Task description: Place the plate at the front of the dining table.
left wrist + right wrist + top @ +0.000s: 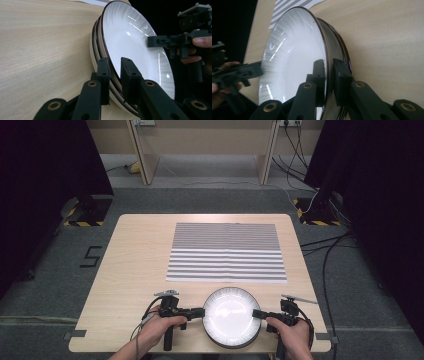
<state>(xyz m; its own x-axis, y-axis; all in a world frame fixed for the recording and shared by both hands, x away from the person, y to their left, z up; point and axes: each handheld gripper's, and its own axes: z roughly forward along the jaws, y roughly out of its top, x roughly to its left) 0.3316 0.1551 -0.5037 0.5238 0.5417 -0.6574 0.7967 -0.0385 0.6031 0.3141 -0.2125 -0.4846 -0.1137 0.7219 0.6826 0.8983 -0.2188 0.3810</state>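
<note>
Gleaming round white plate, ribbed rim, between black tongs.

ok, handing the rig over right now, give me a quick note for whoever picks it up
Left gripper: shut on the rim of the top plate, at its left side.
Right gripper: shut on the same rim, at the opposite side.
Things: a stack of white dark-rimmed plates sits at the near edge of the table; the striped mat lies flat just beyond it, with nothing on it.
Done: both grips are set on the top plate.
Left: the plate still rests on the stack. Probably lift it level with both grippers together and set it down, likely on the mat.
</note>
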